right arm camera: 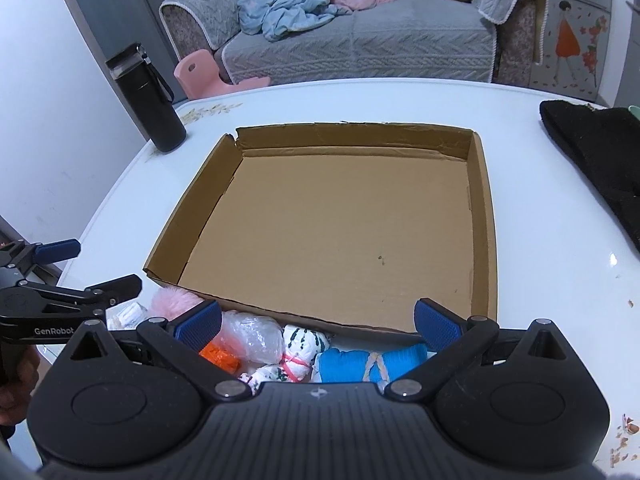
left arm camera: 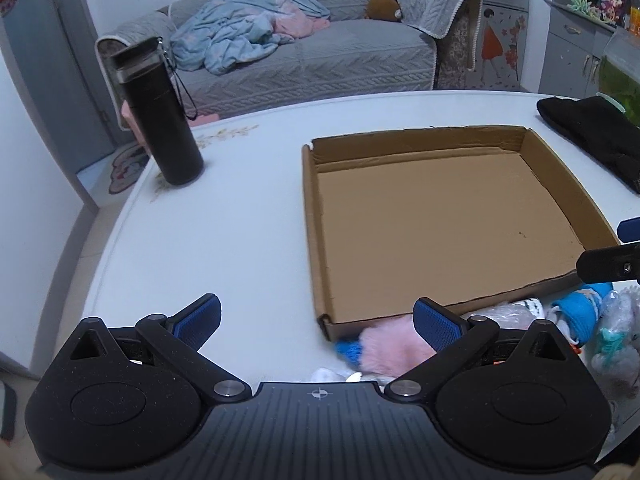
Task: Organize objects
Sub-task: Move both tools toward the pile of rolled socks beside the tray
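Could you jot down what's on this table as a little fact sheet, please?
surface: white table
container: shallow cardboard box, nothing inside
items waiting: pink fluffy item, clear plastic bag, blue rolled cloth, all beside the box's near wall
also there: black bottle, upright; black cloth
left gripper: open
right gripper: open

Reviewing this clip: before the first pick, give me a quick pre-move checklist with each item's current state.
1. Left tool open and holding nothing: ok.
2. Right tool open and holding nothing: ok.
3. Box open, nothing on its floor: ok.
4. Items in reach: blue bundle, striped bundle, plastic bag and pink fluff lie on the table against the box's near wall, below the right tool: ok.
5. Tools apart from each other: ok.
6. Bottle upright, away from the box: ok.
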Demonstrator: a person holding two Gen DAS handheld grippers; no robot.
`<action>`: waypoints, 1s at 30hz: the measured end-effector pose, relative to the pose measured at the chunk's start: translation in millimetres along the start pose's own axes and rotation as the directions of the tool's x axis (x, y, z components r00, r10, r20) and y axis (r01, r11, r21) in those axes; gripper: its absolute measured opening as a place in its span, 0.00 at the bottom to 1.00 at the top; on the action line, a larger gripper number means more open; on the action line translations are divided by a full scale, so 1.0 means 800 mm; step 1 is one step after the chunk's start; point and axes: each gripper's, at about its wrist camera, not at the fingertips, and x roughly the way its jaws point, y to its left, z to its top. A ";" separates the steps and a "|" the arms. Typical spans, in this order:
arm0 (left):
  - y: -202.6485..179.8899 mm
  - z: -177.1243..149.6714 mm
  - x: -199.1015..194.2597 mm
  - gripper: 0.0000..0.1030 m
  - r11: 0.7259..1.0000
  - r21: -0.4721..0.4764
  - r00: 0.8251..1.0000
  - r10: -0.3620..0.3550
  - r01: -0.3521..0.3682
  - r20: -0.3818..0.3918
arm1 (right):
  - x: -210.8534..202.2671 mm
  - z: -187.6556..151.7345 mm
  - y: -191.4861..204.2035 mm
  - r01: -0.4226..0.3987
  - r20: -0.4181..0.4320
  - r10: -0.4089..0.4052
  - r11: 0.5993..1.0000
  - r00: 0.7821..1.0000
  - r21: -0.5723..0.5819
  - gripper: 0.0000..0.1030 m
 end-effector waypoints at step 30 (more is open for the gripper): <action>0.019 -0.004 -0.012 0.99 0.999 -0.044 1.000 0.003 -0.002 0.021 | -0.019 -0.002 -0.006 -0.041 0.021 0.042 0.998 0.999 -0.057 1.00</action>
